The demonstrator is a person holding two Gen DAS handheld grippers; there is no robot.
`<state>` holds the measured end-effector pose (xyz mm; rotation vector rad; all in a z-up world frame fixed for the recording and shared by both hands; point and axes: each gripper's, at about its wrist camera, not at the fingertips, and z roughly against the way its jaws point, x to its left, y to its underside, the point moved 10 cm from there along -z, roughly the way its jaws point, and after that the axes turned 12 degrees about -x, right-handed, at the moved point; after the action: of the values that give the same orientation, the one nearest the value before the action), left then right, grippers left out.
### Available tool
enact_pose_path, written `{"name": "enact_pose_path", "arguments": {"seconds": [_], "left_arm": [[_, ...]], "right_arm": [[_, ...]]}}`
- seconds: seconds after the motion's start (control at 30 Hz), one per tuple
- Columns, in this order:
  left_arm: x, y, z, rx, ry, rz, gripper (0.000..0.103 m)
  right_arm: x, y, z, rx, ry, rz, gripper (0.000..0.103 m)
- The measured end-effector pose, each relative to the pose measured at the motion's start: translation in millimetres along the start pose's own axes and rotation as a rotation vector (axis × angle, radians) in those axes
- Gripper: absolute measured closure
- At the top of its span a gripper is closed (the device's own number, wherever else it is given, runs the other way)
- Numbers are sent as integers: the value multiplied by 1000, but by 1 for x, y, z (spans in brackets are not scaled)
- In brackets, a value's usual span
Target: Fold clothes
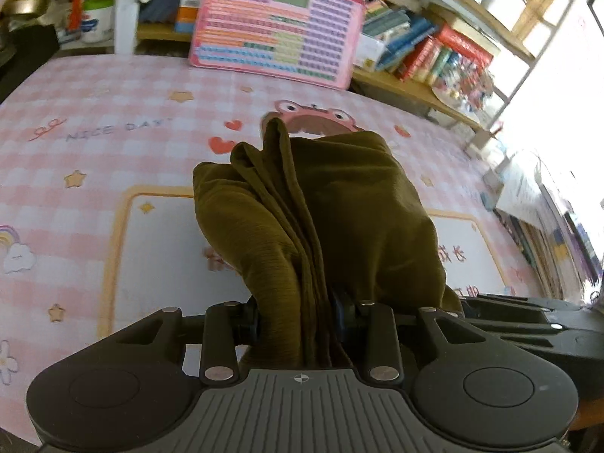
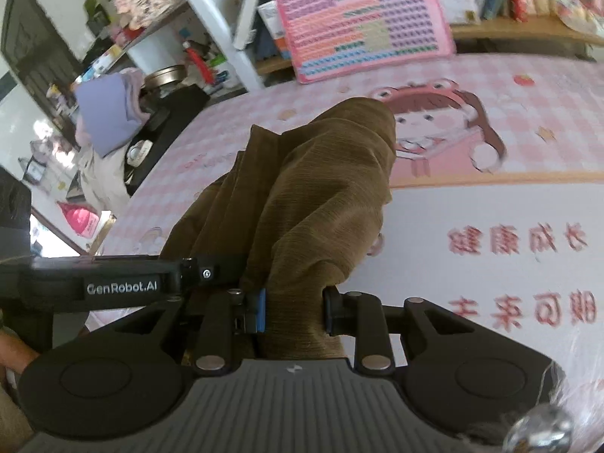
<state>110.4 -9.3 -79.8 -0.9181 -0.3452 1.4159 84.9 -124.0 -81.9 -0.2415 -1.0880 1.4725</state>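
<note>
The left gripper (image 1: 298, 317) has its fingers clamped on a bunched fold of the olive-brown garment (image 1: 321, 207), which rises in thick pleats above the pink checked bench (image 1: 113, 113). The right gripper (image 2: 292, 311) likewise has its fingers clamped on the same garment (image 2: 321, 188), held clear of the bench mat just beside the left gripper. A pink keyboard toy (image 1: 275, 22) leans against the bookshelf (image 1: 434, 87) behind the bench.
</note>
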Motion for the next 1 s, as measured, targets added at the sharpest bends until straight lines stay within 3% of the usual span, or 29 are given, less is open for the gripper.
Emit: {"name": "enact_pose_path", "arguments": {"seconds": [0.27, 0.57, 0.8, 1.0], "left_arm": [[-13, -2, 0, -14, -11, -3, 71], [18, -23, -2, -31, -11, -9, 71], [59, -70, -14, -58, 23, -22, 71], [103, -131, -49, -98, 43, -50, 71]], "right_arm": [[-13, -5, 7, -11, -14, -3, 78], [8, -17, -22, -24, -24, 4, 78], [39, -54, -69, -59, -15, 13, 77], [61, -106, -134, -102, 14, 63, 77]]}}
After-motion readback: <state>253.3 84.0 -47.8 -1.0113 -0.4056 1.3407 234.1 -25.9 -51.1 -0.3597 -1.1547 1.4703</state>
